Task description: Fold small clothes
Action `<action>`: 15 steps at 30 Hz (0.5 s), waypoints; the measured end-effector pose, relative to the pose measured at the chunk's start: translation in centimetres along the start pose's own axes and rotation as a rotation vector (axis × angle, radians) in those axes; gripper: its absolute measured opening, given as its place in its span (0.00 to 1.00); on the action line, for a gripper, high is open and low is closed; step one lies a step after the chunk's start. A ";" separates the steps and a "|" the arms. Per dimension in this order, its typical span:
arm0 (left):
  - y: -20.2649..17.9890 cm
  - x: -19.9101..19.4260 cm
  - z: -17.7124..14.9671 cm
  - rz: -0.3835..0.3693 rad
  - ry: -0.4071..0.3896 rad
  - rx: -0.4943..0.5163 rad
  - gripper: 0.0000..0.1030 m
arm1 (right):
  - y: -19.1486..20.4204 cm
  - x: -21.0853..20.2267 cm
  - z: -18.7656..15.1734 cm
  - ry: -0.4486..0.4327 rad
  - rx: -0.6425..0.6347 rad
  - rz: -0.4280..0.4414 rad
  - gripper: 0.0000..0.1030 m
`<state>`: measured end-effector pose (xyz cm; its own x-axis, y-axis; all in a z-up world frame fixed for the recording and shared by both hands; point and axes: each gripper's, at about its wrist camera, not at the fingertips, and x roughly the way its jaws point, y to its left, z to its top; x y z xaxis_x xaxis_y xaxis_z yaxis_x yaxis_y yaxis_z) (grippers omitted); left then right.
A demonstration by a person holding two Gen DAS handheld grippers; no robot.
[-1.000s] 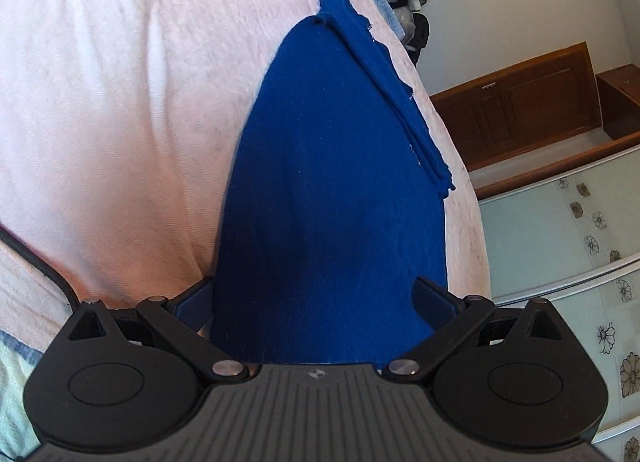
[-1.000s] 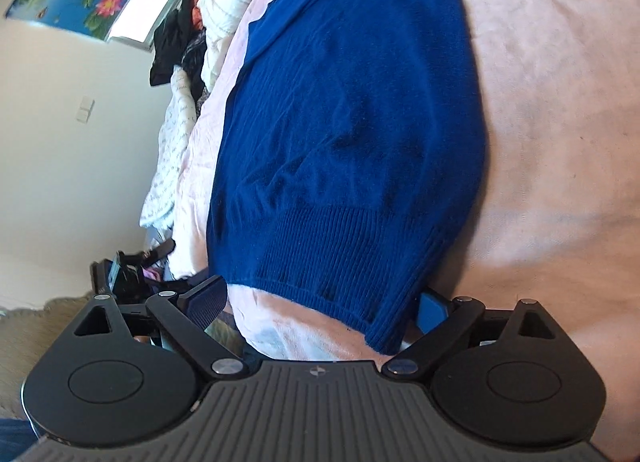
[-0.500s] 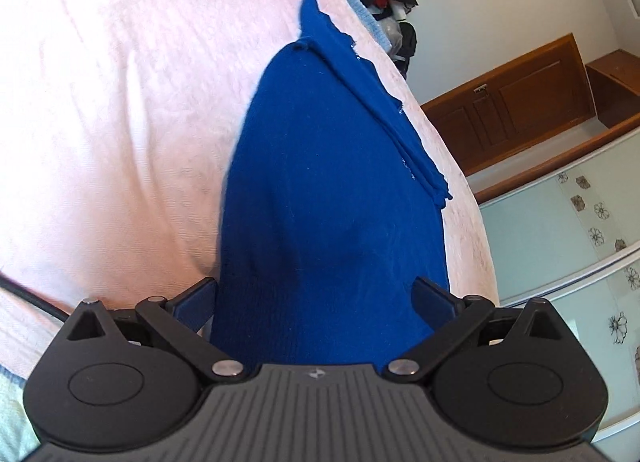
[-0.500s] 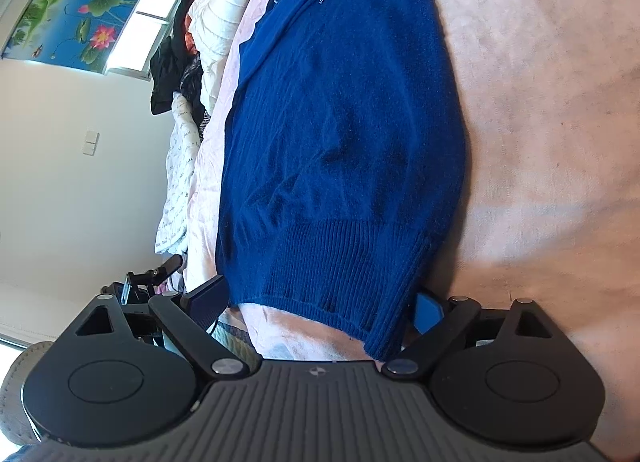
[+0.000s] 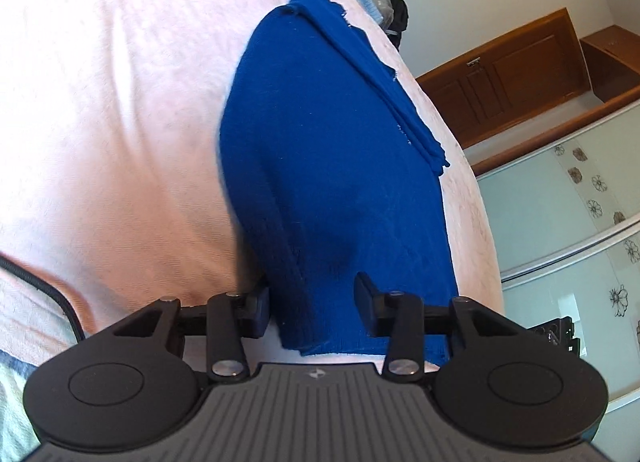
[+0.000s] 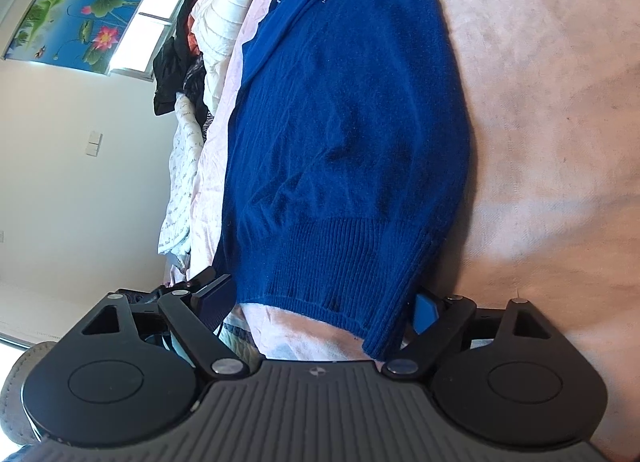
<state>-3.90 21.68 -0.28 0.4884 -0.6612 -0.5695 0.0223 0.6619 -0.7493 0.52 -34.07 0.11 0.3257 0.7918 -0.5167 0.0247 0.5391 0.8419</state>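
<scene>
left gripper (image 5: 312, 304) closing; right gripper (image 6: 320, 308) closing

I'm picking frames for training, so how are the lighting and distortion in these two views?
Left wrist view: strong fisheye bending, the pink bedcover washed out by daylight, the blue sweater sharp. Right wrist view: the window blown out, fisheye curving at the edges.

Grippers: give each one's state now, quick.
Left gripper: closing around the blue sweater's bunched hem.
Right gripper: open, closing; ribbed hem between.
</scene>
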 end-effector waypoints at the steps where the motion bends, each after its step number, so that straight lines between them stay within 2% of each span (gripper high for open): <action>1: -0.2 0.0 0.0 0.006 0.003 0.009 0.40 | -0.1 0.0 0.0 -0.004 0.005 -0.002 0.81; 3: -0.8 0.2 0.0 0.026 0.005 0.041 0.40 | -0.1 0.0 0.0 -0.015 0.007 -0.004 0.75; 4: -1.1 0.2 0.0 0.042 0.000 0.061 0.25 | -0.1 0.0 0.0 -0.026 0.004 -0.010 0.69; 5: -1.5 0.2 0.0 0.066 -0.002 0.088 0.16 | -0.1 -0.1 -0.1 -0.040 -0.001 -0.013 0.53; 6: -1.7 0.0 -0.1 0.089 -0.006 0.111 0.12 | -0.2 0.0 -0.2 -0.049 -0.012 -0.016 0.31; 7: -1.9 -0.1 -0.1 0.097 -0.012 0.121 0.11 | -0.3 0.2 -0.3 -0.047 -0.016 -0.019 0.23; 9: -2.2 -0.4 -0.1 0.094 -0.021 0.137 0.10 | -0.5 0.4 -0.6 -0.055 -0.026 -0.024 0.16; 15: -3.4 -2.4 0.0 0.073 -0.067 0.177 0.09 | 0.2 -0.5 -1.2 -0.109 -0.047 0.031 0.12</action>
<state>-5.10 20.98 3.63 0.5509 -0.5884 -0.5919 0.1354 0.7628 -0.6323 -0.76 -34.05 0.35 0.4264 0.7738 -0.4685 -0.0303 0.5298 0.8476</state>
